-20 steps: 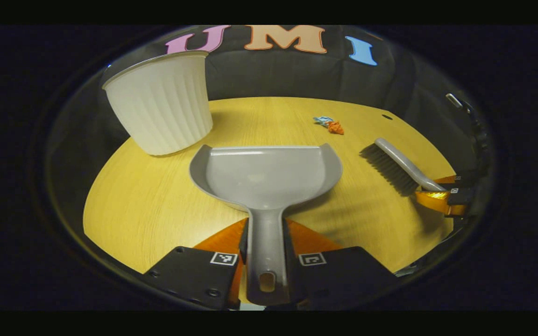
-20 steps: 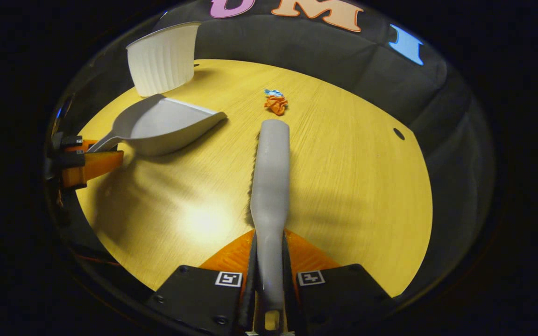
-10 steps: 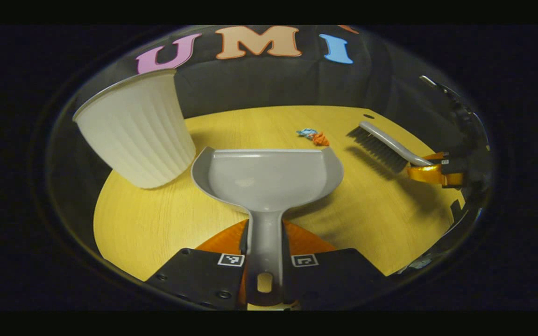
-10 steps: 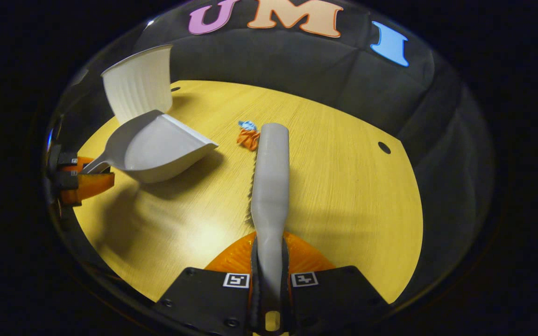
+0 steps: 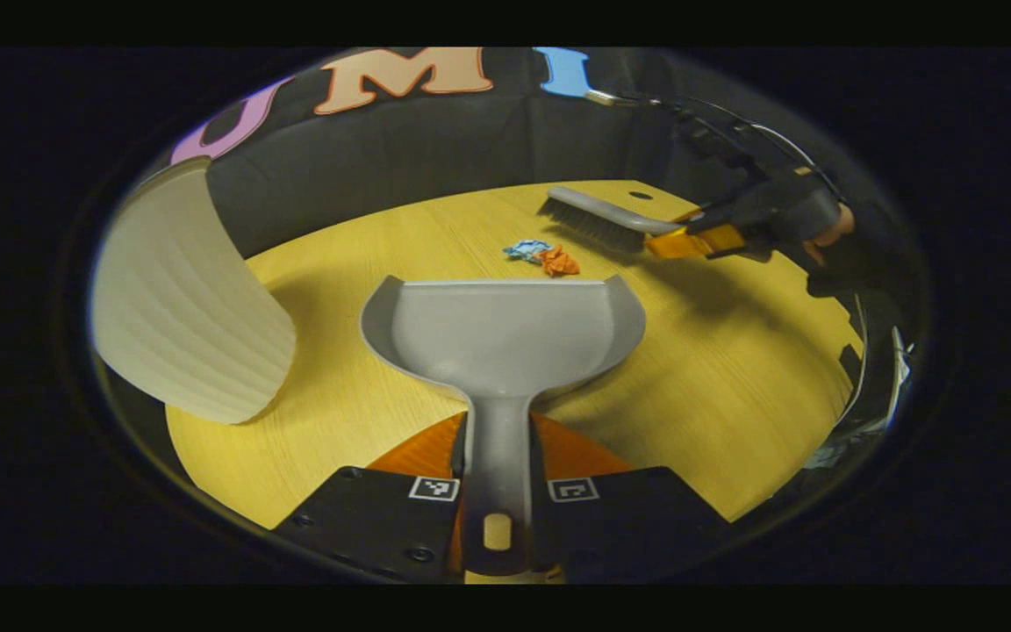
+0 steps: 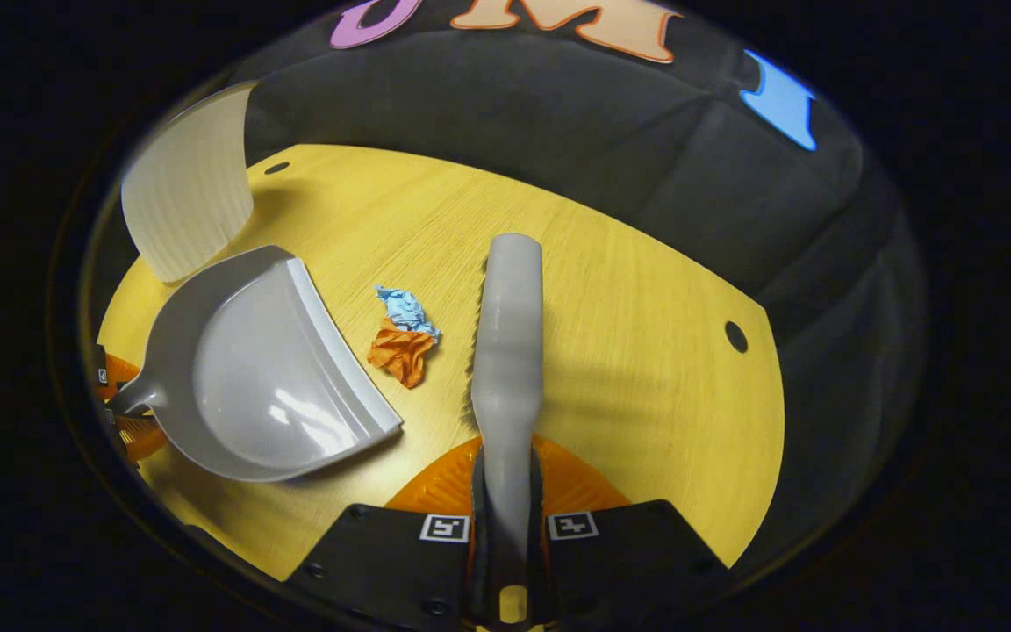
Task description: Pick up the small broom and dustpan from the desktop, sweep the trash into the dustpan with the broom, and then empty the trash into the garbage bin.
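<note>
A: Claw states are being logged. The left claw (image 5: 497, 491) is being kept closed on the handle of the dustpan (image 5: 501, 333), both fingers pressed against it. The right claw (image 6: 505, 535) is likewise being kept closed on the handle of the broom (image 6: 505, 351).

B: Trash position?

A: The trash (image 6: 403, 338), an orange scrap with a blue one touching it, is lying on the surface (image 6: 628, 351) between the two tools. In the right gripper view it is seen just left of the broom's head and just beyond the dustpan's open lip. In the left gripper view it (image 5: 545, 257) is seen straight ahead of the lip, with the broom (image 5: 598, 219) on its far side.

B: Axis?

A: The broom's long axis is running roughly parallel to the lip, so a sideways stroke toward the left claw is being judged as the next move. The right claw is nearer the scraps.

B: Room?

A: Open surface is being noted all round the scraps. The garbage bin (image 5: 185, 303) is standing to the dustpan's left, near the surface's edge, apart from the sweep path.
</note>
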A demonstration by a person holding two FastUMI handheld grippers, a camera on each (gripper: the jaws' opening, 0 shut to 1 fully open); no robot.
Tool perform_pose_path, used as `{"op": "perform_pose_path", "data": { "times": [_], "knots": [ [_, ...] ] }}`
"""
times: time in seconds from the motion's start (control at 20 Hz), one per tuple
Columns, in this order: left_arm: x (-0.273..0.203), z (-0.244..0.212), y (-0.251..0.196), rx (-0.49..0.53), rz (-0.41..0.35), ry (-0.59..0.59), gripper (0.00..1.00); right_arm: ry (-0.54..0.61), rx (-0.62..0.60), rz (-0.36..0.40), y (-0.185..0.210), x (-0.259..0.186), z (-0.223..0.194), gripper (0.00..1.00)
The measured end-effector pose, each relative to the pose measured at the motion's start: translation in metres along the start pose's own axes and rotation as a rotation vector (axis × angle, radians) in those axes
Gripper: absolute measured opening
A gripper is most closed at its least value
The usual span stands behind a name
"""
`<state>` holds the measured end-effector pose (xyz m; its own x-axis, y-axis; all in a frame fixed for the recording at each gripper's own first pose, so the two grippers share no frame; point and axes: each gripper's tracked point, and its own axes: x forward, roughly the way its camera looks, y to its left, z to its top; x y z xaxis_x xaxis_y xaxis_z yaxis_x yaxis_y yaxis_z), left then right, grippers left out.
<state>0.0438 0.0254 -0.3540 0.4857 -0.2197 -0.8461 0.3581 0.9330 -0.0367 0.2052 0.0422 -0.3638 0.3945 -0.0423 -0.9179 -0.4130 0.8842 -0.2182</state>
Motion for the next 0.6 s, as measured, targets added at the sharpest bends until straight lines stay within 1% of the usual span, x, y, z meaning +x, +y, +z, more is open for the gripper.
{"op": "perform_pose_path", "data": {
  "times": [0.05,0.1,0.15,0.25,0.3,0.35,0.4,0.45,0.5,0.55,0.6],
  "knots": [
    [0.000,0.001,0.001,0.006,-0.009,-0.007,0.24,0.017,-0.030,0.009,0.002,0.006,-0.003,0.18],
    [0.003,-0.001,0.003,0.012,-0.015,0.000,0.22,0.044,-0.062,0.021,0.006,0.010,-0.006,0.18],
    [0.005,-0.001,0.004,0.015,-0.020,0.003,0.24,0.034,-0.090,0.030,0.010,0.012,-0.002,0.18],
    [0.010,-0.003,0.005,0.026,-0.027,0.011,0.23,0.026,-0.142,0.059,0.019,0.009,0.004,0.18],
    [0.009,-0.002,0.005,0.032,-0.028,0.014,0.22,0.015,-0.181,0.082,0.025,0.007,0.008,0.15],
    [0.006,0.002,0.003,0.042,-0.031,0.006,0.22,0.019,-0.230,0.105,0.030,0.004,0.006,0.18],
    [0.005,0.001,0.001,0.046,-0.033,0.009,0.24,0.016,-0.295,0.115,0.035,0.001,0.007,0.18],
    [0.004,0.001,0.001,0.050,-0.034,0.011,0.22,-0.003,-0.358,0.112,0.039,0.002,0.012,0.18],
    [0.005,0.000,0.002,0.054,-0.036,0.009,0.23,-0.029,-0.422,0.103,0.039,-0.003,0.020,0.18],
    [0.004,-0.001,0.002,0.057,-0.036,0.013,0.23,-0.047,-0.467,0.108,0.037,-0.003,0.019,0.18],
    [0.005,-0.001,0.002,0.062,-0.038,0.013,0.24,-0.060,-0.492,0.130,0.038,-0.003,0.021,0.18]
  ]
}}
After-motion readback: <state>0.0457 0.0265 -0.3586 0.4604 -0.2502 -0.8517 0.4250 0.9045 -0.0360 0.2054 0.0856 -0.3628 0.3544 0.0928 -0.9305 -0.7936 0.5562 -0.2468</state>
